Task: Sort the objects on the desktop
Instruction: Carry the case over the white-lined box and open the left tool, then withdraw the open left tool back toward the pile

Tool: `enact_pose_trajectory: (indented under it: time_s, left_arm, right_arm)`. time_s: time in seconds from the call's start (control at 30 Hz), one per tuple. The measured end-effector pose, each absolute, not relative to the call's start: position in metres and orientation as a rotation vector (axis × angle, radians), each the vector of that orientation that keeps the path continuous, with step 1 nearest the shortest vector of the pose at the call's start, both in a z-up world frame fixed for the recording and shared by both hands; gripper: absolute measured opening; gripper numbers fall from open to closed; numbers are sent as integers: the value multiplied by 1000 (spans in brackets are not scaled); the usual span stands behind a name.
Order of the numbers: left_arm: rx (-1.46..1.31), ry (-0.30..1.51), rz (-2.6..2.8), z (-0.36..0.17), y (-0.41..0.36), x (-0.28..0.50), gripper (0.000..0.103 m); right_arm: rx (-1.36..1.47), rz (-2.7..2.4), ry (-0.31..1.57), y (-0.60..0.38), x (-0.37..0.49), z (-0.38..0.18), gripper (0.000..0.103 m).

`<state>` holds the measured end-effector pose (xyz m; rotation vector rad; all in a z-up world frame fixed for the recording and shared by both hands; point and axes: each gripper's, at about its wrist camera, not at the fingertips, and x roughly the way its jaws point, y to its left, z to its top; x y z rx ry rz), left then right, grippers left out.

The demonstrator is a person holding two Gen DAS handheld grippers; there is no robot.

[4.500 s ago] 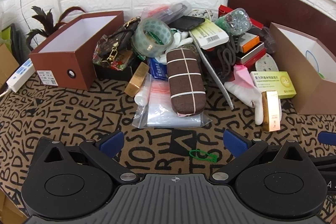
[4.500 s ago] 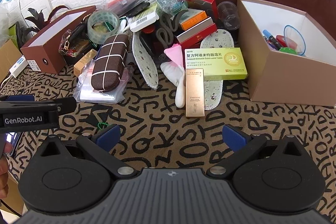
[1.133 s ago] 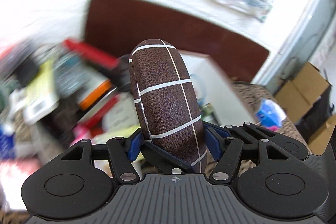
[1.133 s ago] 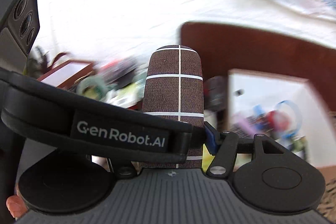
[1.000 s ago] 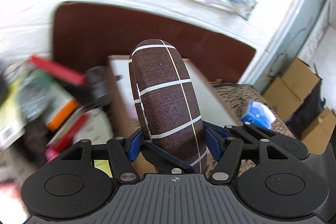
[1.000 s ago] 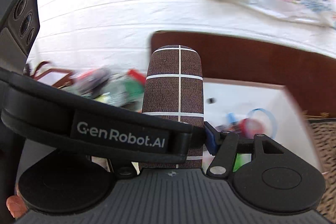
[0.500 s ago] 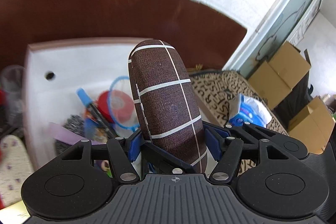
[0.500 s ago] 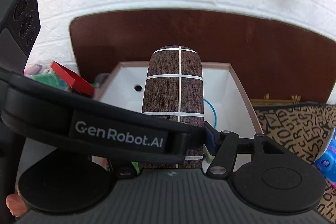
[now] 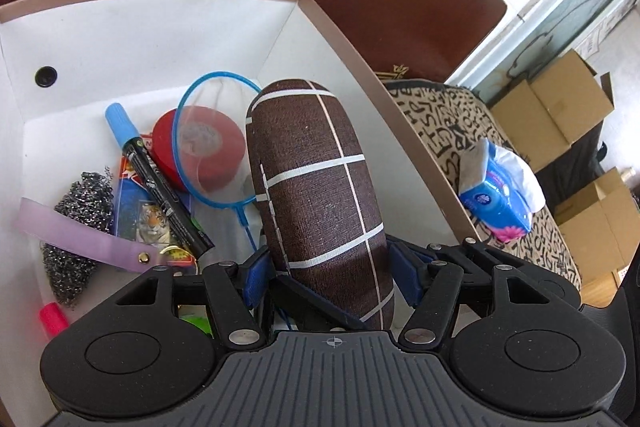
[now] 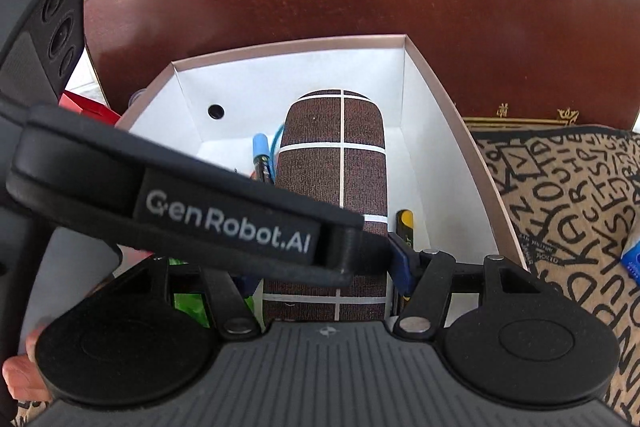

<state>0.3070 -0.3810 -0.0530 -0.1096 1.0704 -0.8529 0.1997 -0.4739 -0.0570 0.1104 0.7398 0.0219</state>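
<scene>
The brown glasses case (image 9: 320,195) with white grid lines is seen between the fingers of both hand-held grippers, over the open white-lined box (image 9: 332,39). In the left wrist view its long axis runs from the left hand-held gripper (image 9: 328,273) at 6 o'clock up toward 12 o'clock, leaning slightly to 11, with the rounded far end over the box interior. The jaws of the left hand-held gripper have just been opening, with the case between them; a narrow gap is visible at both blue pads, so this grip is judged released. In the right wrist view the same case (image 10: 336,187) points straight toward 12 o'clock from the right hand-held gripper (image 10: 326,275), whose right pad is pressed to the case side; the other pad is hidden behind the left tool's arm. The case is therefore judged to be clenched by the right one alone.

Inside the box, a red tape roll (image 9: 200,151), a blue-rimmed hoop net (image 9: 212,139), a blue-capped marker (image 9: 156,179) and a steel scourer (image 9: 76,231) are seen toward 9 and 10 o'clock of the case. The free floor of the box lies directly under the case and toward 3 o'clock, against the right wall. The coming release is judged to turn on the case being lowered along that wall.
</scene>
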Motion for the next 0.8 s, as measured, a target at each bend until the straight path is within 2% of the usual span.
enact_pose_trajectory:
  time_s: [0.23,0.3,0.37,0.43,0.47,0.5,0.8]
  left_arm:
    - [-96,1049,-810,-48,-378,305,84]
    - [-105,1023,-795,-44,-373,304,96]
    - [-102,1003,-770,-39,-370,301,103]
    - [-93,998,-776,-33,-364,296,103]
    - [-91,996,-788,-30,-360,293,103]
    - [-91,992,-800,-27,-357,290,103]
    - [-114,909,-792,-10,-325,248,103]
  right_arm:
    - [123,13,746,-473,200,-57,68]
    - [113,15,730,-472,198,-53,74]
    - [94,-1,730,-470,197,-49,80]
    - [103,-8,726,-470,195,-45,89]
    - [105,-33,726,-468,193,-42,98]
    - [103,-52,725,-467,192,-40,100]
    - [67,-49,727,-436,170,-26,101]
